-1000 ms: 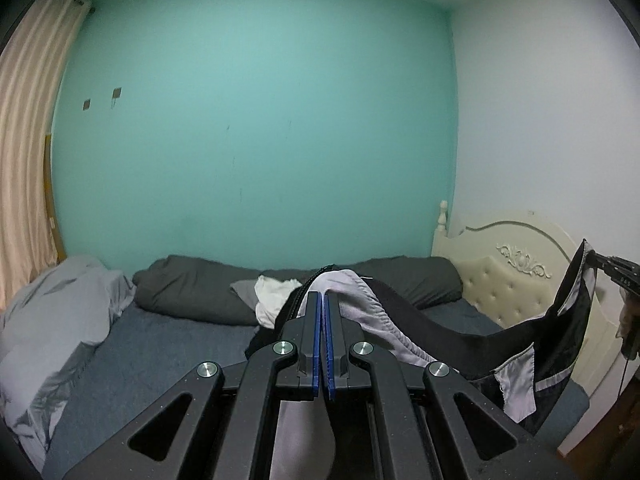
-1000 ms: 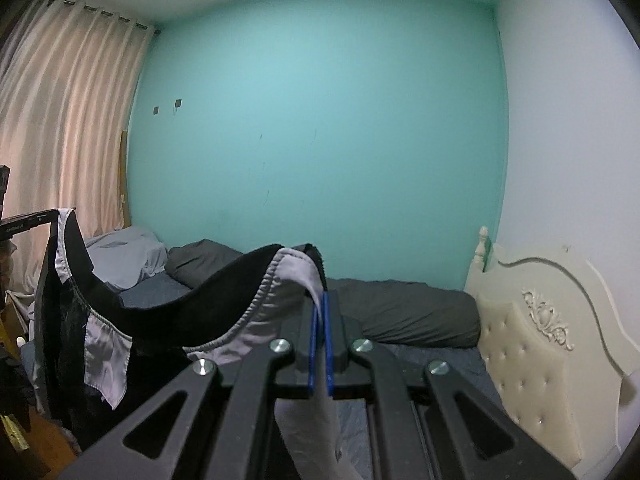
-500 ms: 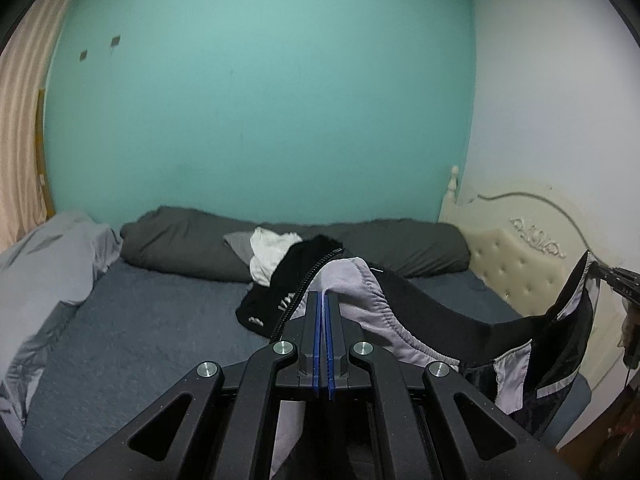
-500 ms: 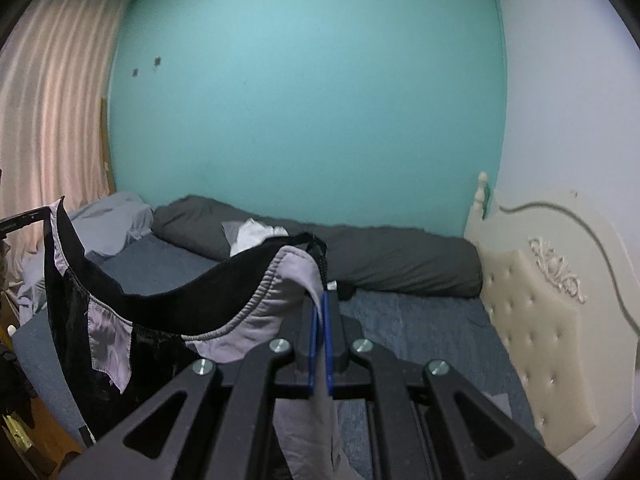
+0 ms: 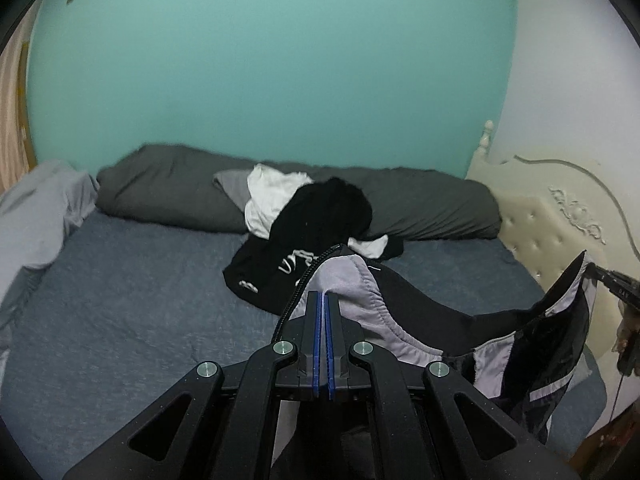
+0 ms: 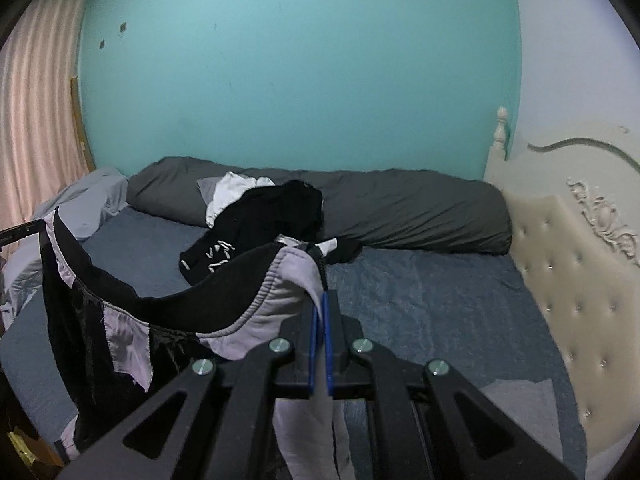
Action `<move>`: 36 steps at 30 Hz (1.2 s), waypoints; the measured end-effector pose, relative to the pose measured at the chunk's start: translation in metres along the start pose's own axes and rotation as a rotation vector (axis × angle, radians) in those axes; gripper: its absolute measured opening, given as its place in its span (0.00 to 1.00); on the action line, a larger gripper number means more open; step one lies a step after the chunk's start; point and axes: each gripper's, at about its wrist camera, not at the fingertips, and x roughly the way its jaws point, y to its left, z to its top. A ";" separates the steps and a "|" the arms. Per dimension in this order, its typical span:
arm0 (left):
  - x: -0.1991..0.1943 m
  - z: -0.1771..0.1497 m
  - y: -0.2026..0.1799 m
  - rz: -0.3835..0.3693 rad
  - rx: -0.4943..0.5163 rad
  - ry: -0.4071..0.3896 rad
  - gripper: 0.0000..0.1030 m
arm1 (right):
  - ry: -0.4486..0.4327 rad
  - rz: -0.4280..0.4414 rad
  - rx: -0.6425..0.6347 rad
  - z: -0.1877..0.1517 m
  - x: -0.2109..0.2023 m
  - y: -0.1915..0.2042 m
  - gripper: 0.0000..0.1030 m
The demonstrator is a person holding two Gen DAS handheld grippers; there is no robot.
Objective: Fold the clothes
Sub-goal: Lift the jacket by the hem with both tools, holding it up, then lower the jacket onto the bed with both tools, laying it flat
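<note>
The left gripper (image 5: 323,296) is clenched on the grey-lined waistband of a black garment (image 5: 420,320), its blue pads pressed together with the fabric pinched at the tips. The right gripper (image 6: 320,296) is likewise clenched on the other end of that waistband, with grey cloth hanging down between its fingers and out of the bottom of the view. The garment is stretched in the air between the two, above the near edge of the bed (image 5: 120,300). Its lower part drops below both views, so its full shape cannot be made out.

Beyond the garment, toward the middle of the bed, lies a pile of clothes (image 5: 312,232): a black piece with white lettering too blurred to read, over something white. Behind the pile a long dark grey bolster (image 5: 168,188) runs along the teal wall (image 5: 280,60). A pale grey sheet (image 5: 36,216) is bunched left of the bolster and cut off by the lens edge. Right of the bolster stands a cream tufted headboard (image 6: 568,264). A pink curtain (image 6: 36,120) hangs left of the wall, partly cropped.
</note>
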 end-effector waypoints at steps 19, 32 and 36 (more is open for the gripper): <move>0.249 -0.018 0.037 0.105 -0.040 0.199 0.02 | 0.125 -0.077 0.025 -0.027 0.253 -0.038 0.03; 0.349 -0.091 0.045 0.136 -0.078 0.363 0.03 | 0.367 -0.145 -0.025 -0.122 0.368 -0.014 0.03; 0.357 -0.110 0.047 0.133 -0.081 0.394 0.12 | 0.398 -0.121 -0.015 -0.140 0.378 -0.013 0.06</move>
